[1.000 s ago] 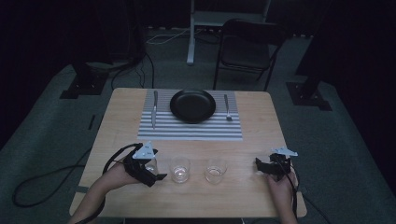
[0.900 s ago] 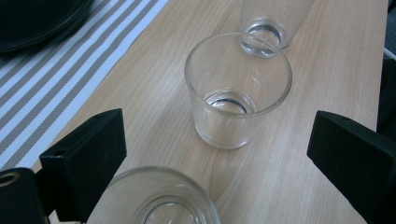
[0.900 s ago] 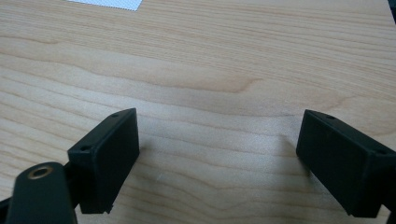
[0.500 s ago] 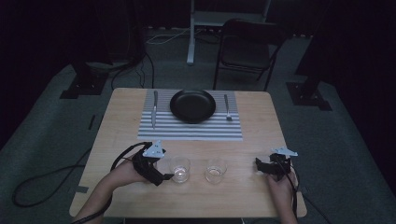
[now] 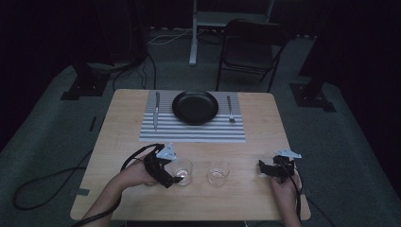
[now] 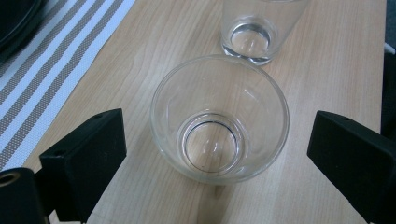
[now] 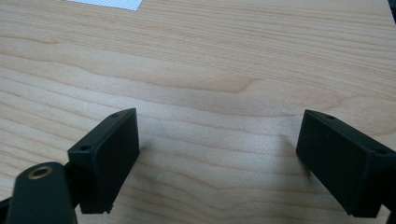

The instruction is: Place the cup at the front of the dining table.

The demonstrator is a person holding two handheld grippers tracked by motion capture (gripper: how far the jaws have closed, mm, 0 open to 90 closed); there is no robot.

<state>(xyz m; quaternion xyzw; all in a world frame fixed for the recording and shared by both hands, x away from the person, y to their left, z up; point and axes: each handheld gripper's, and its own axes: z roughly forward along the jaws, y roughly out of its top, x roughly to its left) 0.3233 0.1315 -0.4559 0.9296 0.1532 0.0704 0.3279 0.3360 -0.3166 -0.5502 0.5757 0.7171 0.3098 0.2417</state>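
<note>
Two clear glasses stand upright on the wooden table (image 5: 255,198). The nearer glass (image 6: 219,119) (image 5: 182,171) sits between the wide-spread jaws of my left gripper (image 6: 217,154) (image 5: 171,178), which is open and not touching it. The second glass (image 6: 258,28) (image 5: 218,173) stands just beyond it. My right gripper (image 7: 219,158) (image 5: 265,168) is open near the table's right front, held low over bare wood with nothing between its jaws.
A striped placemat (image 5: 193,130) lies at the table's far middle with a black plate (image 5: 195,107), a knife (image 5: 156,109) on its left and a fork (image 5: 230,109) on its right. A folding chair (image 5: 246,52) stands behind the table.
My left gripper has moved right toward the nearer glass until its open jaws flank it. The right gripper has stayed where it was.
</note>
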